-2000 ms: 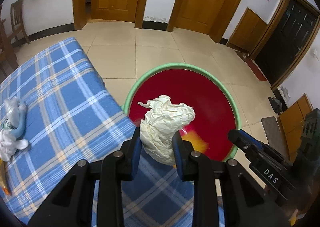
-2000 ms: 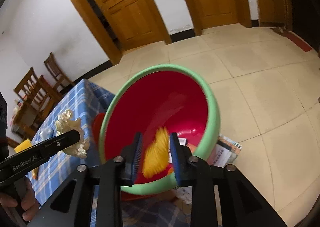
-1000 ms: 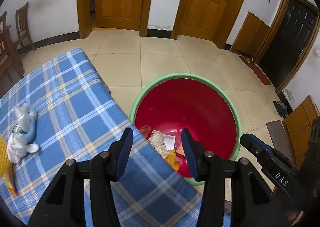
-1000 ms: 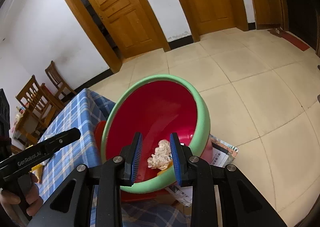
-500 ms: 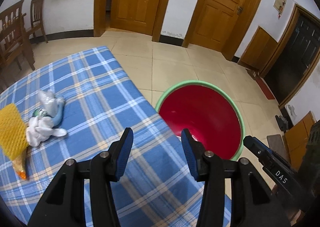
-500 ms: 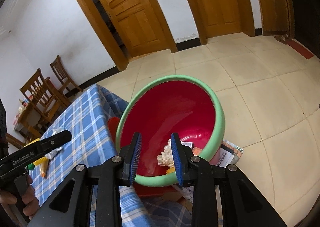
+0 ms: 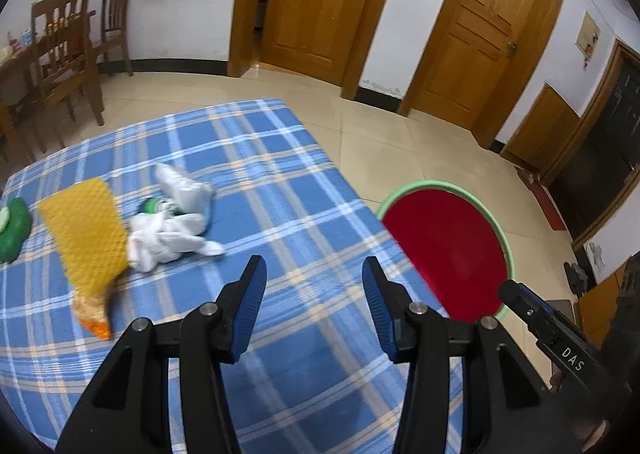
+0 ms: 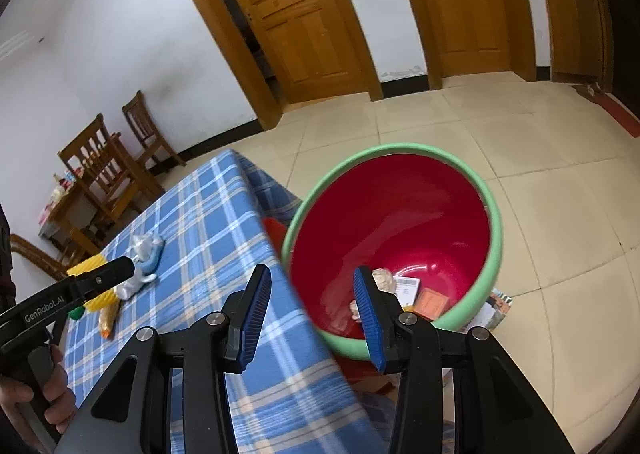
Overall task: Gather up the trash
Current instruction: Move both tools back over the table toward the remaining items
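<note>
While crumpled paper and cards already lie in the red basin (image 8: 400,222) on the floor off the desk's right edge, more trash waits on the blue plaid desk (image 7: 280,190): a white tissue wad (image 7: 168,240), a clear plastic wrapper (image 7: 182,190) just beyond it, and a yellow foam net (image 7: 86,226) to its left. Left gripper (image 7: 310,286) hovers with jaws apart and empty; right gripper (image 8: 310,306) likewise. Best reach far-left, straddle the wad, then pinch low.

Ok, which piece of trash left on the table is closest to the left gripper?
The white crumpled tissue, lying just ahead of the open left gripper; the yellow foam net and green wrapper sit farther left.
</note>
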`<state>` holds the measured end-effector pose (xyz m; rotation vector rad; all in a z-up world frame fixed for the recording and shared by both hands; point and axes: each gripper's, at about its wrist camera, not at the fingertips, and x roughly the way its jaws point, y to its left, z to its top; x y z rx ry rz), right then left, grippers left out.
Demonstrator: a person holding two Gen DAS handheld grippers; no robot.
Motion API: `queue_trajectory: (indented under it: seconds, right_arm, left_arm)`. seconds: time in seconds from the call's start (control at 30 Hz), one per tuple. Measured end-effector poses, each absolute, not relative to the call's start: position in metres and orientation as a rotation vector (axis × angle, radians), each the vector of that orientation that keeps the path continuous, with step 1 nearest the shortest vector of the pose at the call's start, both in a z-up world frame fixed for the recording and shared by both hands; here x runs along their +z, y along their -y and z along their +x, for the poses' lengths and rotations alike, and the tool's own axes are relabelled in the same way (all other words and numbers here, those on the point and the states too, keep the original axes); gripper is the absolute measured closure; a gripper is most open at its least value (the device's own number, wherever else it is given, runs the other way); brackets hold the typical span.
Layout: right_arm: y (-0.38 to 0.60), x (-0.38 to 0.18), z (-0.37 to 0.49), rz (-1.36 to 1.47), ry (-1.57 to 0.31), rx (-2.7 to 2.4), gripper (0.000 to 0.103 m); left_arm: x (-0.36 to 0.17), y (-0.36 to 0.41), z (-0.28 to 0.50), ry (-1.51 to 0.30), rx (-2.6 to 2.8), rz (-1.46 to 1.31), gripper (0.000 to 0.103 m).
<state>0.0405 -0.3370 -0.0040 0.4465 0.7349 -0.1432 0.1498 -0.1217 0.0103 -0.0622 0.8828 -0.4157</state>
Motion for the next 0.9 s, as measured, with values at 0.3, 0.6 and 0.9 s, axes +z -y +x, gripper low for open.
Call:
queue_trajectory:
  seconds: [0.3, 0.6, 0.9]
  right_arm:
    - [0.31, -0.003, 0.053, 0.421, -0.749, -0.098, 0.059]
    - [0.287, -0.005, 0.07, 0.395, -0.772, -0.057, 0.059]
    - [0.265, -0.009, 0.088, 0.365, -0.799, -0.007, 0.059]
  left_arm:
    - [0.009, 0.069, 0.156, -0.872, -0.319, -0.097, 0.053]
    - [0.004, 0.017, 0.167, -0.86, -0.213, -0.152, 0.053]
    - [-0.002, -0.014, 0.18, -0.852, -0.147, -0.177, 0.053]
